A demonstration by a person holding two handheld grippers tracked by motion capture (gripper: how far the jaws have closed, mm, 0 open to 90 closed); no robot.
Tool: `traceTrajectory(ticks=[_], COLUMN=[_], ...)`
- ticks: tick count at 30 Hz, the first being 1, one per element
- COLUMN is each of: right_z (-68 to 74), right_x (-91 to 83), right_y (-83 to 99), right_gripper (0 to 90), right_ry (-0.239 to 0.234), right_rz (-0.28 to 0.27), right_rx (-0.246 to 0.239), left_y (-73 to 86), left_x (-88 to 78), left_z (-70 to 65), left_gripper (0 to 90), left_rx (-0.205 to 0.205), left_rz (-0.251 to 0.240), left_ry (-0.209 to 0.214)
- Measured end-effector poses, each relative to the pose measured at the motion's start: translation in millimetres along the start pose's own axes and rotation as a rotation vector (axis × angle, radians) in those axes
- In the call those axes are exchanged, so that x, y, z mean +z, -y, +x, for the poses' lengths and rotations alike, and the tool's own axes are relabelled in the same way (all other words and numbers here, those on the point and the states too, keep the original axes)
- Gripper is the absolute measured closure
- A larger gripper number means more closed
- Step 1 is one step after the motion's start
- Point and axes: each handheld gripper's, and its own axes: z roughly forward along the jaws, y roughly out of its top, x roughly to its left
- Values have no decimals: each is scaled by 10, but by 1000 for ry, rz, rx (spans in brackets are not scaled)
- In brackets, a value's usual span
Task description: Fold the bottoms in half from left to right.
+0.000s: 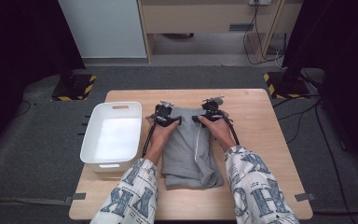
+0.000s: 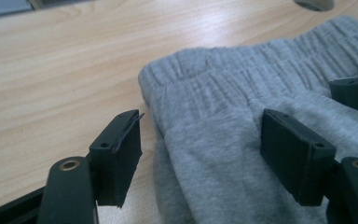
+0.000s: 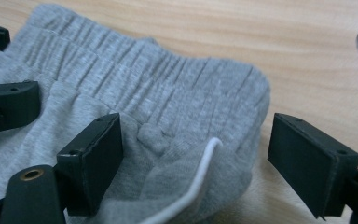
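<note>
High view: both forearms reach forward over the wooden table (image 1: 261, 116), each hand at a far corner of the folded grey sweatpants (image 1: 186, 149). The left gripper (image 1: 164, 116) sits at the waistband's left corner, jaws apart astride the cloth edge; the right gripper (image 1: 210, 113) at its right corner, jaws apart around the drawstring (image 3: 200, 179). Left of the sweatpants stands a white bin (image 1: 89, 140), nothing inside.

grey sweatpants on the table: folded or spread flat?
Folded. The grey sweatpants lie as a narrow stacked bundle on the table, layered edges at the near end, waistband at the far end between both grippers' open jaws.
</note>
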Motion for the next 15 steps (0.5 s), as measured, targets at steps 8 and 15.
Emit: traceTrajectory(ticks=[8,15], right_z=[-13,34], right_x=[71,74], right_y=[53,66], right_gripper=[185,242], right_ry=[-10,-18], right_rz=[16,10], right_rx=[32,3], left_y=[38,82], left_x=[51,102], left_z=[-25,8], left_gripper=[288,289], left_rx=[11,-21], left_rz=[39,69], left_ry=[12,34])
